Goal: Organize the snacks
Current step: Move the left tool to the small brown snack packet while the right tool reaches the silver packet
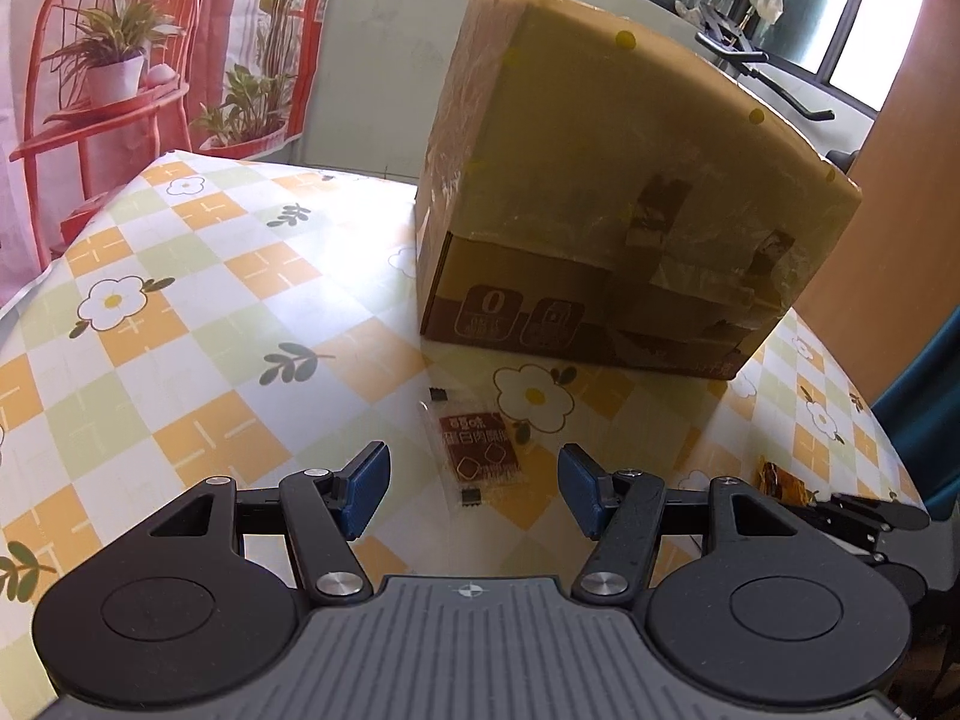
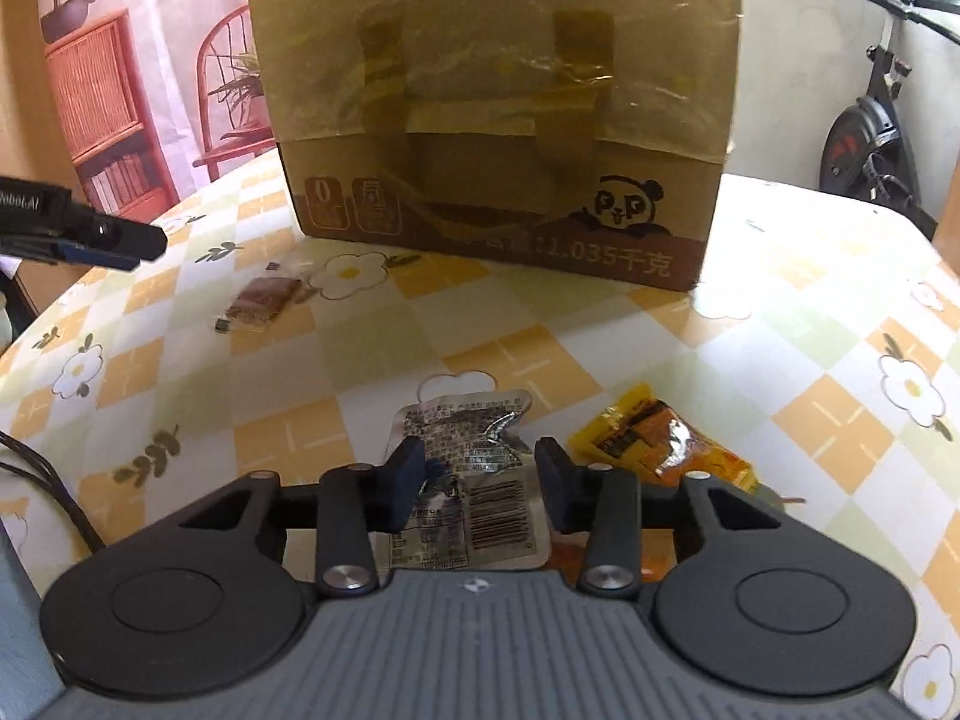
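On a table under a checked cloth of orange, green and white squares with printed daisies stands a taped cardboard box, upright, toward the far side. Brown print and a panda mark run along its lower front in the right wrist view.

Left gripper: jaws apart at a middling width, blue pads clear on both sides. Between and just ahead of them lies a small clear snack packet with a brown label, flat on the cloth, short of the box. Neither pad touches it.

Right gripper: jaws narrow, drawn in around a silver foil packet lying flat with its barcode side up. The left pad sits against the foil's crumpled edge; the right pad is at or just off the other edge. Whether the pads actually press on the foil I cannot tell from this view.

Just right of the foil packet lies a yellow-orange snack packet, partly hidden by the right finger. The brown-label packet also shows farther off to the left, near the box's front corner, with the left gripper's tip over the table edge beyond it.

Behind the table: a printed backdrop with a red chair and potted plants; an exercise bike at right.
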{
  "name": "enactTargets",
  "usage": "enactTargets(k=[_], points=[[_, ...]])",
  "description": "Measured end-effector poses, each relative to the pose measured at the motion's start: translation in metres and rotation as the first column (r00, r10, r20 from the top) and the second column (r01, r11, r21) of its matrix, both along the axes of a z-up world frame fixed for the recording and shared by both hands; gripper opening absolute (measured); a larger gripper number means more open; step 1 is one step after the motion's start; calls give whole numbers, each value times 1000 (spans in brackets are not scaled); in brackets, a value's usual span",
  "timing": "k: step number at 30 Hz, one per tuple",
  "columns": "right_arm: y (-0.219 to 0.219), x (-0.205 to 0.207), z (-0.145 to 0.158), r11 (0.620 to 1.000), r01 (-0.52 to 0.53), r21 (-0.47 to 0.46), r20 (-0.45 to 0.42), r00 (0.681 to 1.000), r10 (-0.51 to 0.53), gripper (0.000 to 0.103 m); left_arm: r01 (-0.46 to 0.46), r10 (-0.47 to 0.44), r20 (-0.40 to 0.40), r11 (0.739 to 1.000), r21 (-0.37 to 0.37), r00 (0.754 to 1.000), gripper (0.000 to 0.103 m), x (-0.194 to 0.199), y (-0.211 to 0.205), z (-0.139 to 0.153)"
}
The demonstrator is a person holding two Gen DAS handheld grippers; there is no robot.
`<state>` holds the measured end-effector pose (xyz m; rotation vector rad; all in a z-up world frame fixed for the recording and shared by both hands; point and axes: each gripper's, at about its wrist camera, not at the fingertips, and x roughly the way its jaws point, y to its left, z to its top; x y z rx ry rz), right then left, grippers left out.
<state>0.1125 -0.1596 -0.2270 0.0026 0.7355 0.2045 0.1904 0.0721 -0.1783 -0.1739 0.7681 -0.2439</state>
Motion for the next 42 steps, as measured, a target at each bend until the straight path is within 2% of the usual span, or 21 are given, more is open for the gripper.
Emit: enactTargets(k=[7,13,16,21,25,27,32,34,35,36,38,42], points=[[19,26,-1,999,-24,-26,7,1000,25,43,-6,6,0,1000,21,1000,64,3,2,0],[13,40,-6,995,91,36,36,995,-93,42,-43,44,31,999,-9,999,64,13,7,2],[15,32,-10,994,106,21,73,992,-108,41,-51,51,32,999,11,998,64,21,-3,-6],[15,32,-8,994,109,16,81,991,-110,41,-39,40,-8,998,46,999,64,34,-29,-27],[15,31,-9,994,108,14,85,990,-109,41,-52,54,-49,998,43,997,64,47,-41,-40],[16,31,-9,994,107,12,87,990,-107,41,-52,55,-39,997,62,998,65,50,-49,-41],[15,31,-9,994,107,19,88,990,-108,41,-32,34,-5,985,172,999,64,50,-69,-44],[15,31,-9,994,107,21,87,990,-108,41,-42,40,13,976,214,999,56,45,-73,-44],[14,32,-9,994,107,22,87,990,-108,41,-47,43,22,966,253,999,48,42,-76,-45],[14,31,-9,994,107,24,87,990,-108,41,-41,35,27,965,260,999,47,40,-76,-45],[14,31,-9,994,107,27,86,990,-109,41,-51,47,26,973,225,999,43,35,-70,-43],[14,31,-10,994,107,30,87,990,-109,41,-52,49,25,982,183,999,42,17,-65,-42]])
